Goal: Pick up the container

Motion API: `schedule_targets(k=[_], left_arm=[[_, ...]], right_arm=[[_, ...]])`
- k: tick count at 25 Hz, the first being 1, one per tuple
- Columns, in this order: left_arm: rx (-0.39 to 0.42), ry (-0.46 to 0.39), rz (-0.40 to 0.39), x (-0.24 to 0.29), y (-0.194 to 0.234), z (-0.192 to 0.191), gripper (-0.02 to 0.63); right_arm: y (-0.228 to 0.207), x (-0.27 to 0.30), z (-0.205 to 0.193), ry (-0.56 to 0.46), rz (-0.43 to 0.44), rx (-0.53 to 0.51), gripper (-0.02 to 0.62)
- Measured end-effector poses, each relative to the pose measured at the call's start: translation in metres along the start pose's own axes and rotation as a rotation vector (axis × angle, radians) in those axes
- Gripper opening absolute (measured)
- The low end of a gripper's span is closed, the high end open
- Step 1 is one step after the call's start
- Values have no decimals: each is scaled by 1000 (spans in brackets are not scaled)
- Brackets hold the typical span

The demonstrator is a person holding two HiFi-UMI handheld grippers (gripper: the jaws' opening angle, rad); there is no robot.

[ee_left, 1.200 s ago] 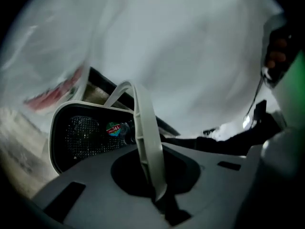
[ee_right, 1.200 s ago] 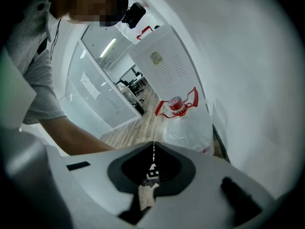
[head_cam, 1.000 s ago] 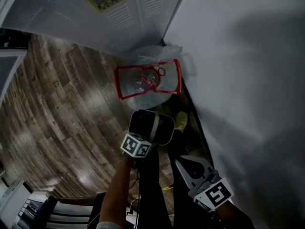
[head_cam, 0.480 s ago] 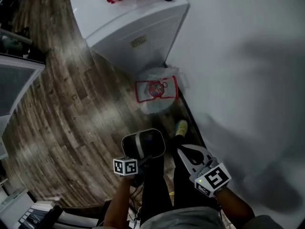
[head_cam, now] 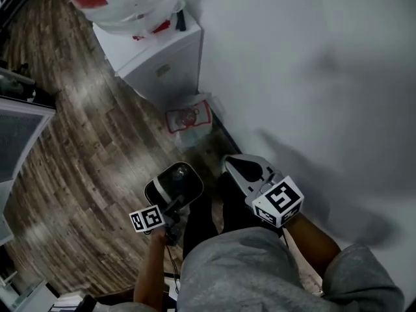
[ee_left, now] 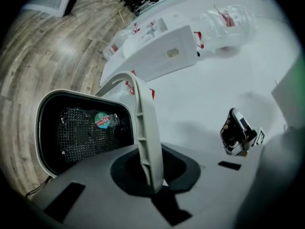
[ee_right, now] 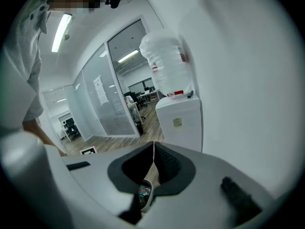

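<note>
The container (head_cam: 174, 183) is a black bin with a white rim, held off the wooden floor at lower centre of the head view. My left gripper (head_cam: 174, 205) is shut on its rim. In the left gripper view the white rim (ee_left: 144, 128) runs up between the closed jaws of the left gripper (ee_left: 153, 178). A bottle with a green and red label (ee_left: 103, 120) lies inside the container against its dark mesh. My right gripper (head_cam: 242, 168) hangs beside the container, to its right, shut on nothing. Its jaws meet in a thin seam in the right gripper view (ee_right: 153, 151).
A white water dispenser (head_cam: 160, 60) with a big bottle (head_cam: 123, 2) on top stands against the white wall (head_cam: 312, 77). A clear plastic bag with a red frame (head_cam: 188, 119) lies on the floor at its foot. Glass partitions (ee_right: 119, 89) stand further back.
The head view has pulled back: the plastic bag has shrunk and the water dispenser has come into sight. The left gripper still holds the container, and the right gripper has risen beside it.
</note>
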State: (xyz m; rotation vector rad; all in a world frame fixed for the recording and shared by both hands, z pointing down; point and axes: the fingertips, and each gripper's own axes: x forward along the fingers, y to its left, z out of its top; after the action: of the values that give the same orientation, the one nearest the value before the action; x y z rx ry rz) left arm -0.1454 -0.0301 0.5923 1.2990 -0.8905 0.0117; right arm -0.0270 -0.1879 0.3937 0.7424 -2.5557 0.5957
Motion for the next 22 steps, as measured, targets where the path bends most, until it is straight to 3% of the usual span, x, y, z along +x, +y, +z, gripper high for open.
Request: schedule_targets(k=[11,15,22], left_arm=[[-33,-117,-57,-47,-73,30,26],[-9,-127,-63,-55,-95,34,28],[-17,-162,-83,-66,-110,36,28]], right_arm=[[-23,-63,82,-127,-104,-36,25],[-26,-79,105,-178,-135,-46,25],[-27,-96,131,-257,-151,-12,25]])
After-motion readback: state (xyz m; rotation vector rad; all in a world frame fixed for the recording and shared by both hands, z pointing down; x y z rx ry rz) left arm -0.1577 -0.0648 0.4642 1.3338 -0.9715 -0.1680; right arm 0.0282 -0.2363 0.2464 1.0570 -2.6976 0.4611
